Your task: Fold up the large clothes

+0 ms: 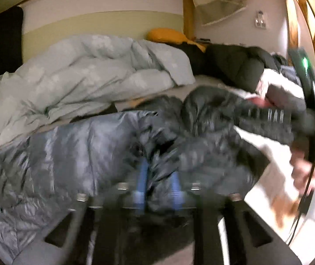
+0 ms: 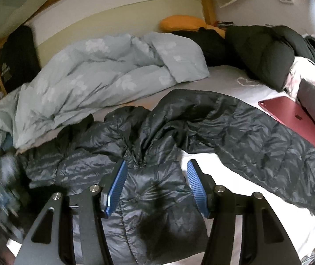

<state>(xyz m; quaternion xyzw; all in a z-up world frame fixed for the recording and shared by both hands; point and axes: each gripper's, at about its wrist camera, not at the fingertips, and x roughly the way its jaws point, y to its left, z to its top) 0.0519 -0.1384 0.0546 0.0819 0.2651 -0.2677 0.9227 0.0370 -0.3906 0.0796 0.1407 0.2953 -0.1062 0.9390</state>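
A: Jacket [image 2: 157,145] — where?
B: Spread crumpled on the sheet [image 2: 234,77]; quilt [image 2: 104,72] just behind it; one sleeve runs toward the red tablet [image 2: 294,119].
A: Left gripper [image 1: 157,190]?
B: Blurred; blue pads [image 1: 141,176] close together, jacket fabric pinched between.
A: Right gripper [image 2: 156,187]?
B: Jaws wide apart over the jacket's near part; holding nothing.
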